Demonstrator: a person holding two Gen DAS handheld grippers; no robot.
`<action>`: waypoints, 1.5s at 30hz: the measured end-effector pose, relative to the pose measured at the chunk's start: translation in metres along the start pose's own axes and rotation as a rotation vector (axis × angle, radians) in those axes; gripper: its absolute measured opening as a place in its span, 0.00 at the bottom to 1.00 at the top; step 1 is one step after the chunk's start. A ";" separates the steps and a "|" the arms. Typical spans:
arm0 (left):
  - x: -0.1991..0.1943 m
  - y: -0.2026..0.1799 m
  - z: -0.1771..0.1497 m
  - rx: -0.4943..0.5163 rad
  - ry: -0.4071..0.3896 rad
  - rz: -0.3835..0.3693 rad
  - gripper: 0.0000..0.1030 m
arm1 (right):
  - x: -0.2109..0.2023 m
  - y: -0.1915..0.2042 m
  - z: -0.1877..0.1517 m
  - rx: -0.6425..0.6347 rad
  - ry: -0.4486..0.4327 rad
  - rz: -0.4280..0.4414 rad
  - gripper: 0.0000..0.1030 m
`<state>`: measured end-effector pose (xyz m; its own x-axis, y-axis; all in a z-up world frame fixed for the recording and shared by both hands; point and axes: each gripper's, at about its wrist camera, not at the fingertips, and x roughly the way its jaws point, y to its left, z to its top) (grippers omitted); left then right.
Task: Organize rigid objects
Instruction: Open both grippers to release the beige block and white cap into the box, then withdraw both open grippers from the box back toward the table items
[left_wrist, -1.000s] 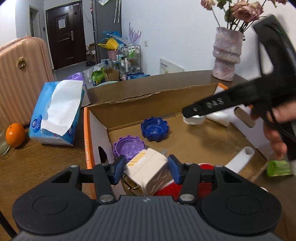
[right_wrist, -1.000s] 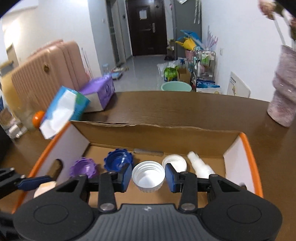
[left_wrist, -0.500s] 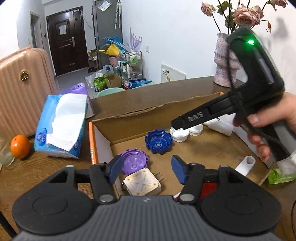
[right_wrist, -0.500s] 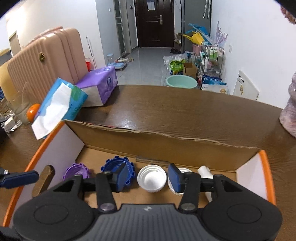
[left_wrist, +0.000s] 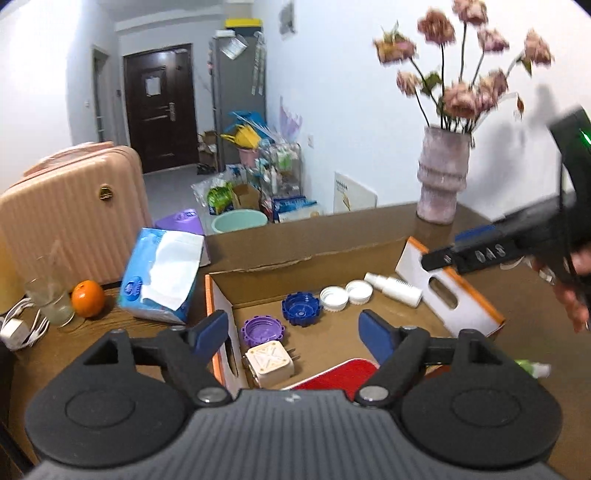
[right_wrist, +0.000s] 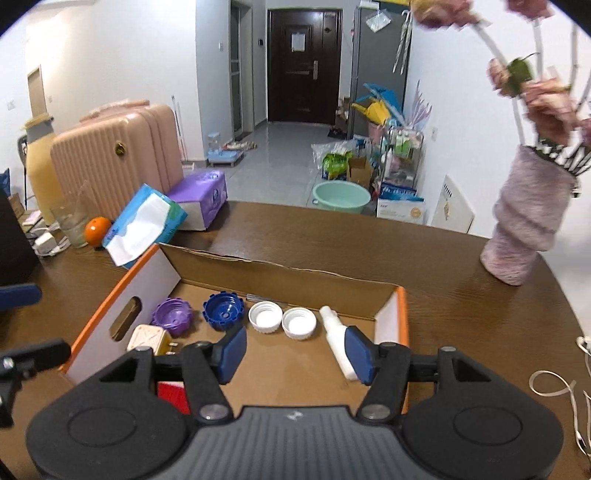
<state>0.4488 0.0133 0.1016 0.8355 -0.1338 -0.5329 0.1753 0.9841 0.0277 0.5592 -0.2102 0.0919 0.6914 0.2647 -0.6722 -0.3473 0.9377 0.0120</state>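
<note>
A cardboard box (left_wrist: 280, 258) (right_wrist: 280, 273) with orange-edged flaps lies open on the brown table. Inside it sit a purple cap (left_wrist: 261, 329) (right_wrist: 172, 316), a blue cap (left_wrist: 300, 303) (right_wrist: 223, 310), two white caps (left_wrist: 334, 298) (right_wrist: 265, 316), a white spray bottle (left_wrist: 393, 284) (right_wrist: 336, 339), a cream plug adapter (left_wrist: 269, 363) (right_wrist: 147, 338) and a red item (left_wrist: 332, 374). My left gripper (left_wrist: 293, 334) hangs above the adapter, its jaws opening with nothing between them. My right gripper (right_wrist: 293, 349) hovers over the box floor, its jaws also opening and empty.
A blue tissue pack (left_wrist: 162, 273) (right_wrist: 144, 223), a purple tissue box (right_wrist: 197, 197), an orange (left_wrist: 88, 298), a glass (left_wrist: 51, 301) and a pink vase (left_wrist: 441, 177) (right_wrist: 524, 229) stand on the table around the box. A green bottle (left_wrist: 532, 367) lies at right.
The left gripper let go of the plug adapter, which now lies in the box. The right gripper released a white cap beside the other one. Both grippers rose, pulled back and opened wider.
</note>
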 end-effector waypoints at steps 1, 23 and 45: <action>-0.008 -0.003 -0.001 -0.008 -0.007 0.002 0.79 | -0.010 -0.001 -0.005 -0.005 -0.011 0.001 0.58; -0.189 -0.074 -0.101 -0.116 -0.380 0.141 1.00 | -0.198 0.015 -0.167 -0.059 -0.373 0.041 0.76; -0.231 -0.141 -0.229 -0.075 -0.304 0.092 1.00 | -0.257 0.036 -0.323 -0.005 -0.406 0.066 0.86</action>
<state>0.1116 -0.0677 0.0268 0.9654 -0.0614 -0.2533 0.0624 0.9980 -0.0041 0.1649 -0.3174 0.0260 0.8609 0.3927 -0.3234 -0.4017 0.9148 0.0414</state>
